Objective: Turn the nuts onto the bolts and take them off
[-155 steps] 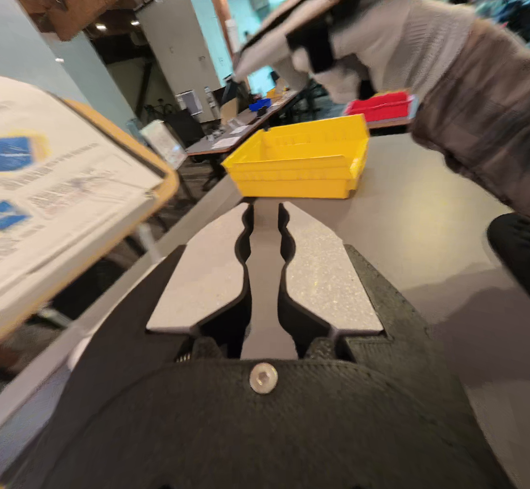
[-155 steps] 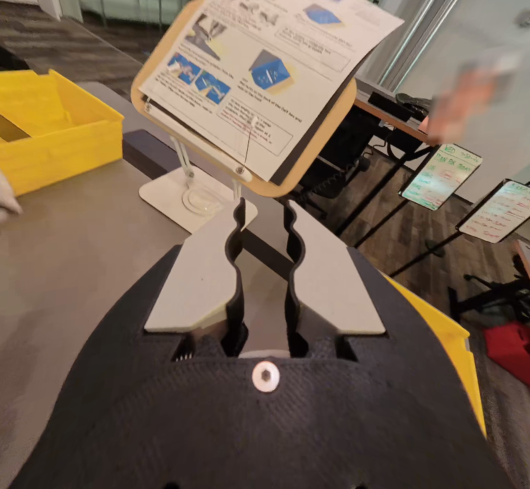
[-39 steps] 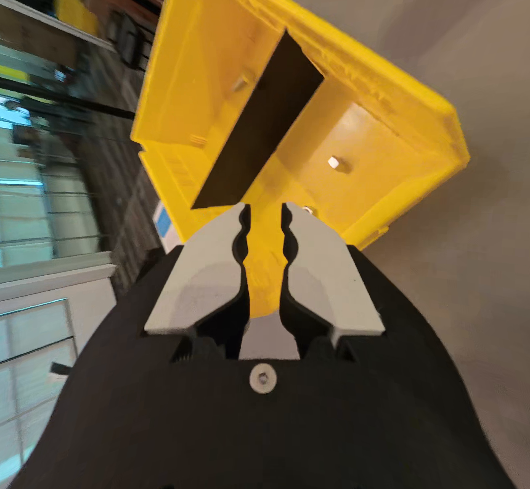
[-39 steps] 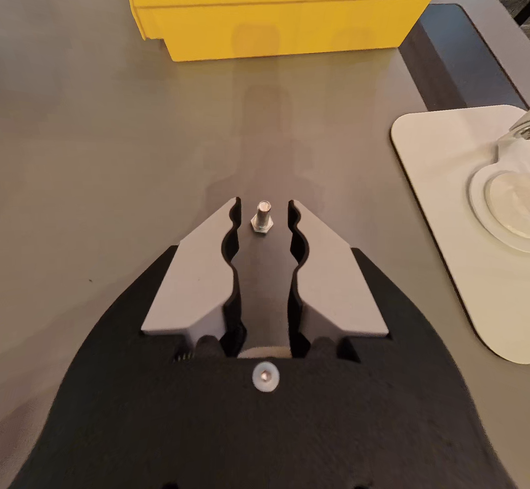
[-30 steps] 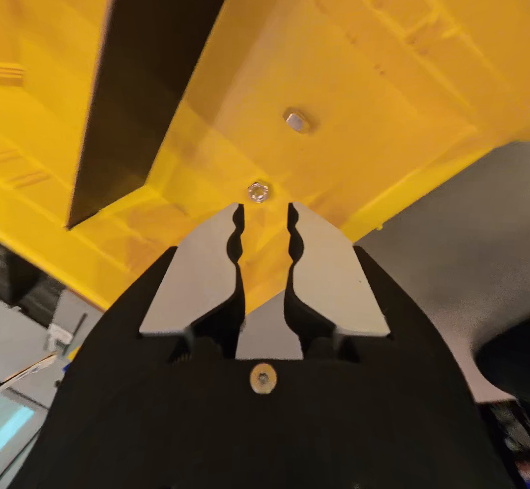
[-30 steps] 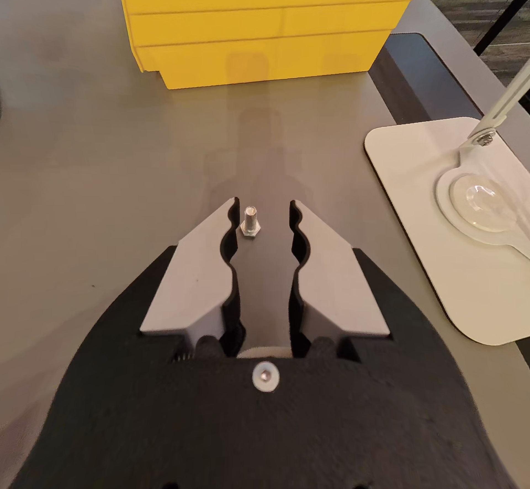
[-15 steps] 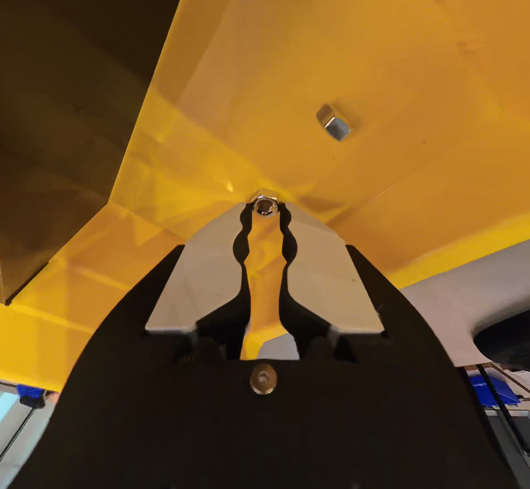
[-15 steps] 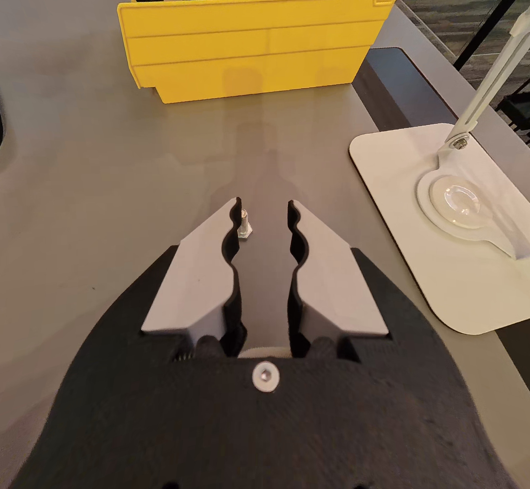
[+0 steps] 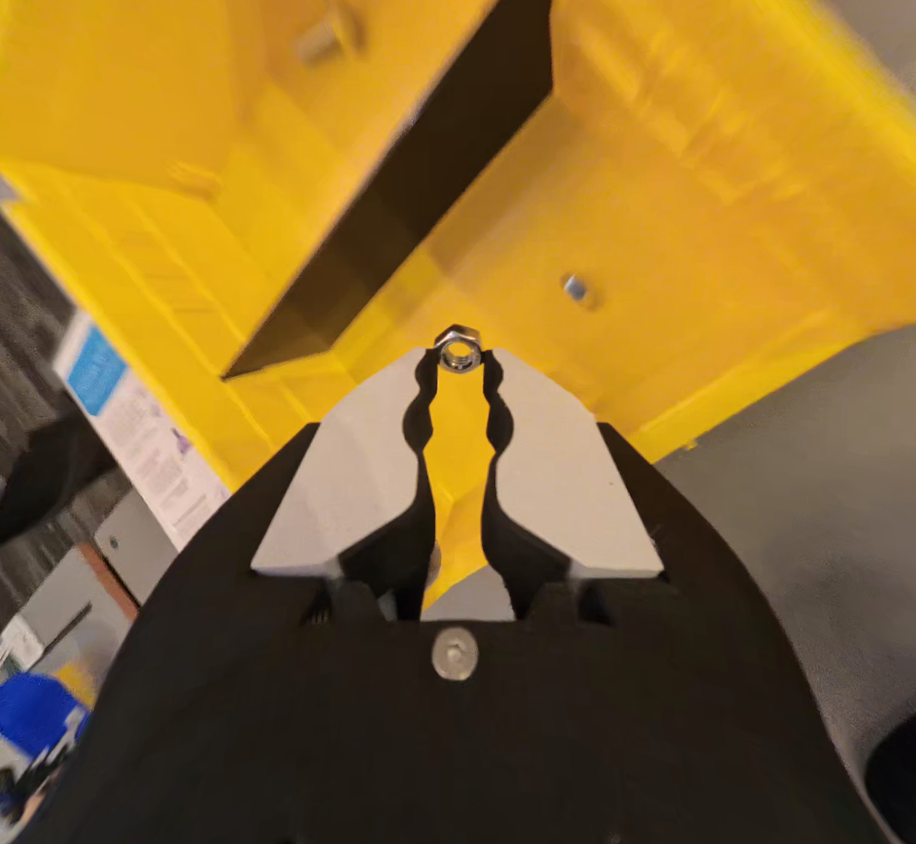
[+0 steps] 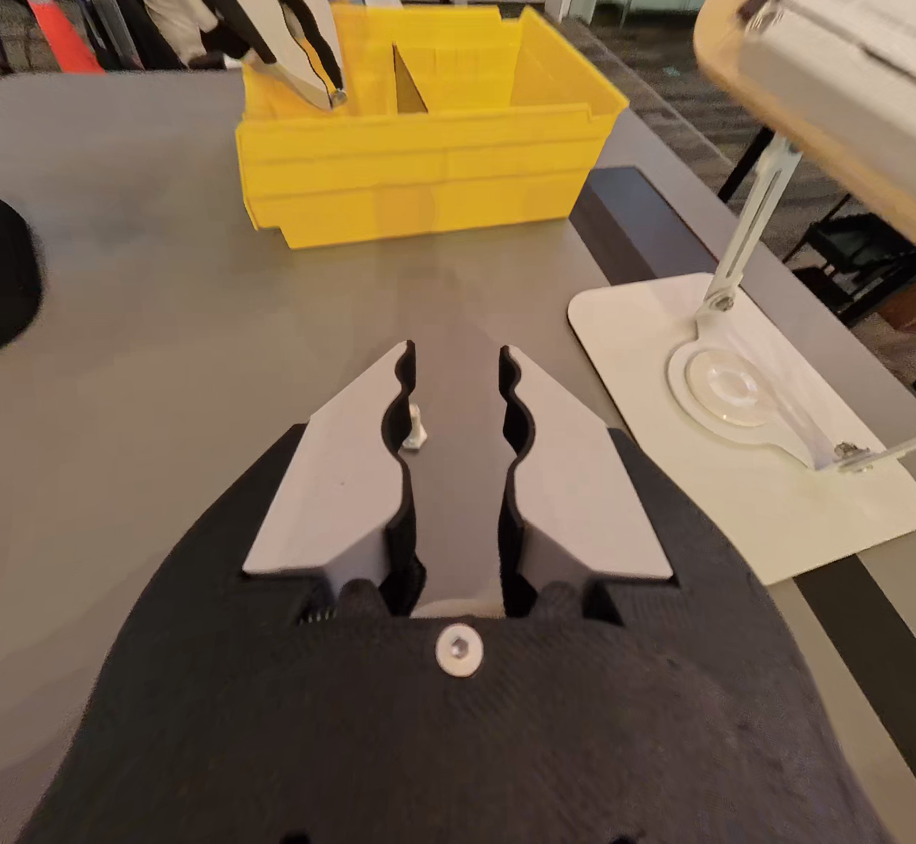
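Nut, small silver hex, clamped at the very tips of the left gripper, threaded hole facing the camera; the fingers are drawn close together on its flats. Held above the yellow bin, over the compartment on the near side of the dark divider. Second nut lies loose on the floor of that same compartment, apart from the held one. Across the divider, a blurred bolt lies in the other compartment. In the right wrist view the left gripper shows farther off, tips just above the bin's left section with something small and silvery pinched between them. Another bolt stands head-down on the grey worktop, shank up, well apart from the bin. Right gripper is low over this bolt with its fingers spread apart and nothing gripped; the bolt sits in the gap, close against the left finger's inner edge, contact cannot be told. White stand base rests on the worktop to the right, its slim arm rising to a wooden-edged board carrying paper sheets. Orange cone stands beyond the worktop's far left edge.
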Tool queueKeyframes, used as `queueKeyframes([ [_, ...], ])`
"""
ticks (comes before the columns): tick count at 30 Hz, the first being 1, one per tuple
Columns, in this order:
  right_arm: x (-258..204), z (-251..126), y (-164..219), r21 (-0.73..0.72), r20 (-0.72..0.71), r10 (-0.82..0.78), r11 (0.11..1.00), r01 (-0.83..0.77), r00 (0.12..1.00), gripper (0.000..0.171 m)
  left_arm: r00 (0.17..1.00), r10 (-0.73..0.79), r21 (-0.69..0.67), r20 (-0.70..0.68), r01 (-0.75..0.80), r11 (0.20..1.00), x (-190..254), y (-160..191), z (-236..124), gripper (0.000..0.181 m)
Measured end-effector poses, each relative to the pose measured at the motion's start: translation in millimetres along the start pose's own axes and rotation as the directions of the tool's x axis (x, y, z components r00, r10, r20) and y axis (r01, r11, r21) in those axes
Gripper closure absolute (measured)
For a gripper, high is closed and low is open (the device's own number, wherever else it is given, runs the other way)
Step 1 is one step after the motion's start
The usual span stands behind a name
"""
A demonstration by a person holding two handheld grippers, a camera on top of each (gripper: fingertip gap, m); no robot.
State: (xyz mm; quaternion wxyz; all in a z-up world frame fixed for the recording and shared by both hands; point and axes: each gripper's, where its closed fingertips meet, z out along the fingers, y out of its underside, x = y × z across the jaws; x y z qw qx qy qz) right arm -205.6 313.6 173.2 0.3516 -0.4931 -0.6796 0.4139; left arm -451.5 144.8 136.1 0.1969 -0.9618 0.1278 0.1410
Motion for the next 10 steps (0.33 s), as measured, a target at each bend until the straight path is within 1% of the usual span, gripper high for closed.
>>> queueKeyframes([
  [1, -2, -2, -9, 0.034, 0.01, 0.012, 0.999, -0.013, 1.0, 0.139, 1.0, -0.008, 0.088, 0.029, 0.005, 0.996, 2, -15, -13, 0.163],
  [2, -6, -5, -20, 0.078, 0.03, 0.029, 0.996, -0.031, 0.999, 0.138, 0.998, 0.018, 0.201, 0.06, -0.03, 0.979, 7, -35, -27, 0.163],
  [3, -10, -8, -32, 0.126, 0.059, 0.052, 0.99, -0.059, 0.997, 0.138, 0.995, 0.043, 0.319, 0.09, -0.069, 0.945, 15, -55, -43, 0.163],
  [4, -15, -11, -43, 0.176, 0.097, 0.083, 0.979, -0.099, 0.992, 0.138, 0.99, 0.039, 0.4, 0.133, -0.089, 0.912, 21, -73, -58, 0.163],
  [5, -20, -14, -56, 0.23, 0.151, 0.123, 0.961, -0.156, 0.981, 0.137, 0.978, 0.067, 0.482, 0.196, -0.155, 0.862, 29, -91, -74, 0.163],
  [6, -27, -20, -70, 0.285, 0.225, 0.167, 0.931, -0.228, 0.96, 0.137, 0.963, 0.093, 0.564, 0.254, -0.226, 0.794, 40, -111, -92, 0.163],
  [8, -37, -34, -96, 0.374, 0.388, 0.231, 0.845, -0.382, 0.892, 0.137, 0.927, 0.124, 0.658, 0.353, -0.34, 0.672, 66, -144, -121, 0.163],
  [10, -45, -44, -109, 0.394, 0.501, 0.248, 0.788, -0.473, 0.829, 0.134, 0.856, 0.172, 0.665, 0.487, -0.492, 0.562, 92, -171, -141, 0.163],
])
